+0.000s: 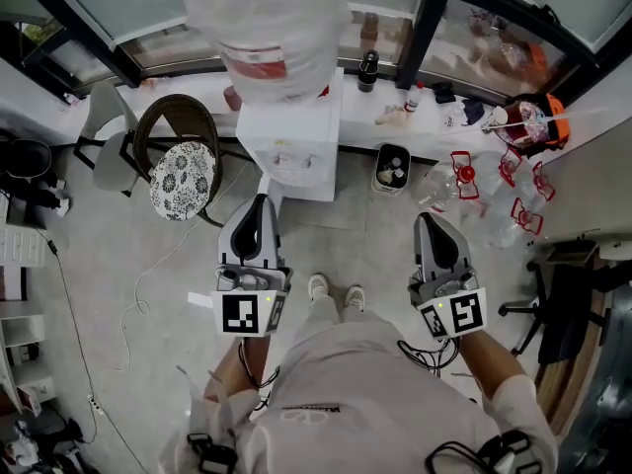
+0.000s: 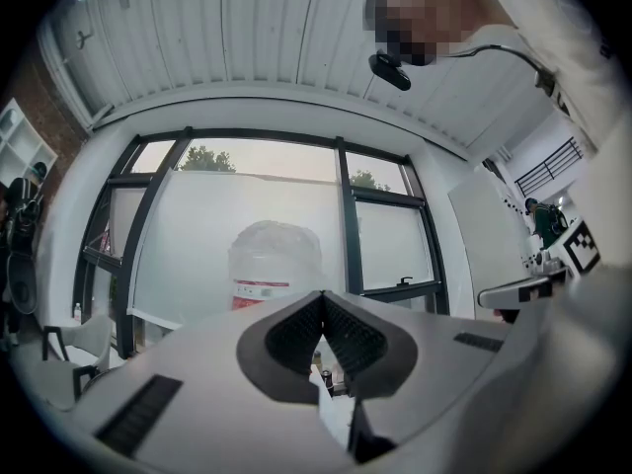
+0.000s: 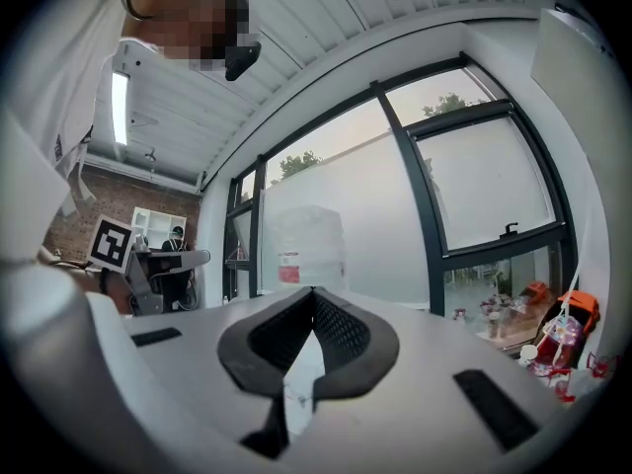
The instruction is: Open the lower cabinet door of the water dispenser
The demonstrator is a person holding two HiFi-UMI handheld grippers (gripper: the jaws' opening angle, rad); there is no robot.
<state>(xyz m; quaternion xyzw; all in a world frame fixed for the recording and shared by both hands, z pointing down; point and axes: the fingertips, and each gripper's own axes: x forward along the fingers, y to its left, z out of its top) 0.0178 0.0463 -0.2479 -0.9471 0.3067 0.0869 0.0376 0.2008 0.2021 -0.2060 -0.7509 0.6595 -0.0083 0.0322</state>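
1. Head view: the dispenser (image 1: 291, 136), with a bottle (image 1: 267, 23) on top, stands at the far edge of the floor (image 1: 148, 265) against the window ledge (image 1: 434, 136) (its lower door cannot be made out from above). A chair (image 1: 183, 171) is on its left and a bin (image 1: 392, 169) on its right. The left gripper (image 1: 262, 201) and right gripper (image 1: 427, 221) point toward it, the left one nearer.
2. Left gripper view: the jaws meet tip to tip with nothing between them; the bottle shows beyond.
3. Right gripper view: the jaws are pressed together and empty; the bottle is ahead.
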